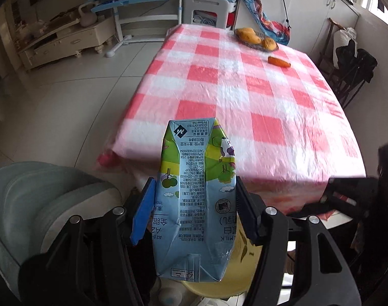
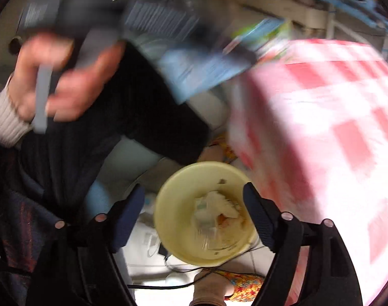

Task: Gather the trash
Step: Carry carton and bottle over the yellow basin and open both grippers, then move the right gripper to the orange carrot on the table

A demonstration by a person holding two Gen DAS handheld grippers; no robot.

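Milk carton (image 1: pixel 197 199) clamped upright-ish between left gripper (image 1: pixel 194 209) jaws, gripped mid-body on its broad sides. Likely empty: light, thin card, crushes if squeezed harder. Yellow bin (image 2: pixel 183 229) sits below and ahead of right gripper (image 2: pixel 194 219), whose jaws stand released, nothing between them. Checked worktop (image 1: pixel 244 89) lies beyond.

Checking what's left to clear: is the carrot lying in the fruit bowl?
No, the carrot lies on the bare checked cloth, apart from the fruit bowl.

Glossy printed paper carton (image 1: pixel 196 199), crinkled shiny plastic tablecloth (image 1: pixel 244 89), smooth plastic bin (image 2: pixel 178 204).
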